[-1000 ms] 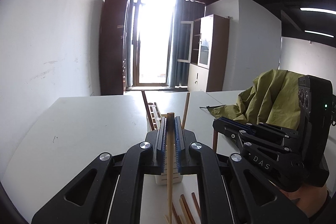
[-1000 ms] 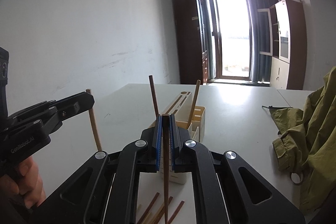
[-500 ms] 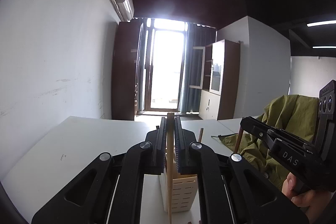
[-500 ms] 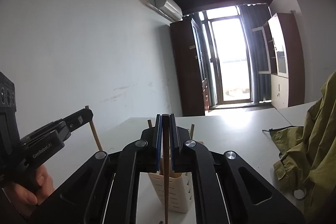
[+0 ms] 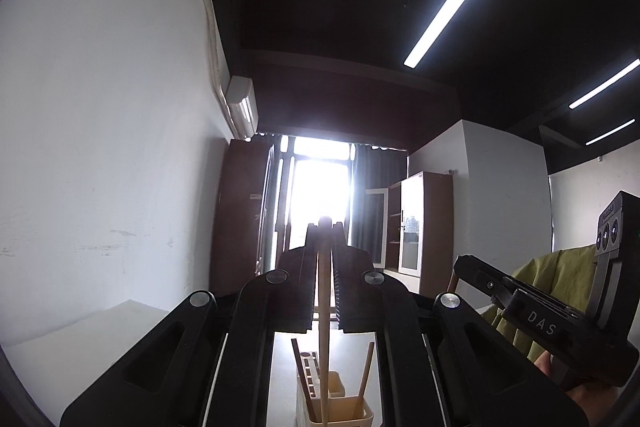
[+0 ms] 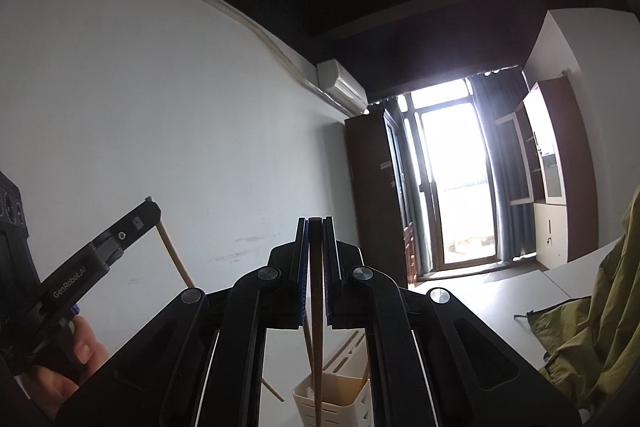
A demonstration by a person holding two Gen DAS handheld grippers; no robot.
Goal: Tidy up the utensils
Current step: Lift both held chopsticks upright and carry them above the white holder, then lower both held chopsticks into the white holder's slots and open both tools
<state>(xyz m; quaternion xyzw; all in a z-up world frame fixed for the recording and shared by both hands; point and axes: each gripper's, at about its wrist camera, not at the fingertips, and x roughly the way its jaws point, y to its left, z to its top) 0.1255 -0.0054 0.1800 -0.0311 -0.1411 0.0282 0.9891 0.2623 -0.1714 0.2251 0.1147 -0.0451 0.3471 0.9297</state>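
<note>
Left black two-finger gripper (image 5: pixel 325 227) clamping a pale wooden chopstick (image 5: pixel 323 327) between closed fingers, stick hanging near-vertical with its lower end directly above the cream slotted plastic utensil holder (image 5: pixel 362 417). Right black two-finger gripper (image 6: pixel 315 223) clamping a dark brown wooden chopstick (image 6: pixel 316 339) between closed blue pads, lower end hanging over the same holder. Standing inside the holder: two brown chopsticks (image 5: pixel 304 379) leaning against its walls. Resting under the holder: white table (image 5: pixel 100 339). Lying right of the holder: crumpled olive-green cloth (image 6: pixel 592 339). Showing beyond the holder: bright glass door (image 6: pixel 460 187).
</note>
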